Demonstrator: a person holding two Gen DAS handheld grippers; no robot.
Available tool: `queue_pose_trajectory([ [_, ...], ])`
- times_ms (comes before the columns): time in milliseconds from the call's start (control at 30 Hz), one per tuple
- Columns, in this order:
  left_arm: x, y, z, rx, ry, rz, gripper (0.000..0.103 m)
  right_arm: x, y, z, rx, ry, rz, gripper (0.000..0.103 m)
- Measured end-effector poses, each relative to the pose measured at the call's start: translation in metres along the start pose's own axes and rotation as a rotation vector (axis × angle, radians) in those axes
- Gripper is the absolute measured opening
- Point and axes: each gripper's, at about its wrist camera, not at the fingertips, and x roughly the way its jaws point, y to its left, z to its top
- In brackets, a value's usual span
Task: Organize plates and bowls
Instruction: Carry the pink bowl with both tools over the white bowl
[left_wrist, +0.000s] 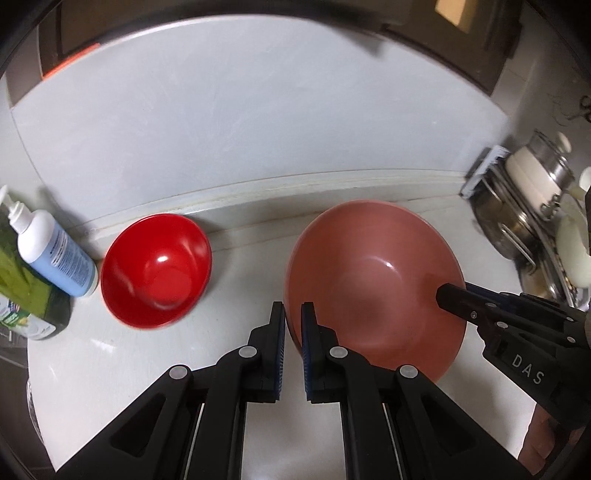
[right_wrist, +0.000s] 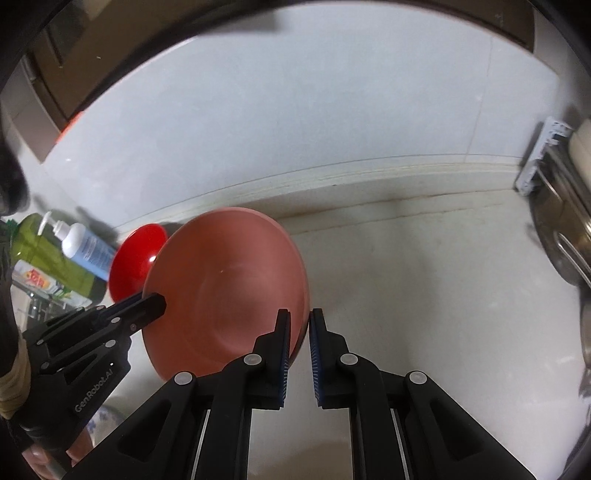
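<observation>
Both grippers, left (left_wrist: 293, 308) and right (right_wrist: 299, 315), were clamped almost shut on opposite rims of the pink bowl (left_wrist: 373, 280), held tilted above the counter (left_wrist: 240, 258). Behind it sat a red bowl (left_wrist: 157, 269). Fisheye blur obscured the rack (left_wrist: 532, 206) at right.

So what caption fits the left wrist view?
Both grippers pinch the pink bowl's rim, red bowl beside it.

pink bowl (left_wrist: 373, 280) – smooth, kinda satin plastic | red bowl (left_wrist: 157, 269) – super glossy plastic | countertop (left_wrist: 110, 350) pale, smooth, matt-ish | pots (left_wrist: 517, 225) shiny metal | gripper fingers (left_wrist: 275, 332) matt black plastic
</observation>
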Motion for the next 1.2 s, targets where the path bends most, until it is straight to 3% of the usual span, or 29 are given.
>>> queue_pose_trajectory([
  [600,-0.062,-0.051,-0.072,0.099,-0.018,-0.095,0.011,-0.08,-0.014,-0.09,0.069,-0.042,-0.057,0.012],
  [833,-0.066,-0.065,-0.102,0.131,0.017,-0.112,0.011,-0.1,-0.03,-0.127,0.096,-0.041,-0.088,0.012],
  [1200,-0.051,-0.073,-0.135,0.145,0.091,-0.118,0.011,-0.095,-0.044,-0.172,0.136,0.022,-0.098,0.012],
])
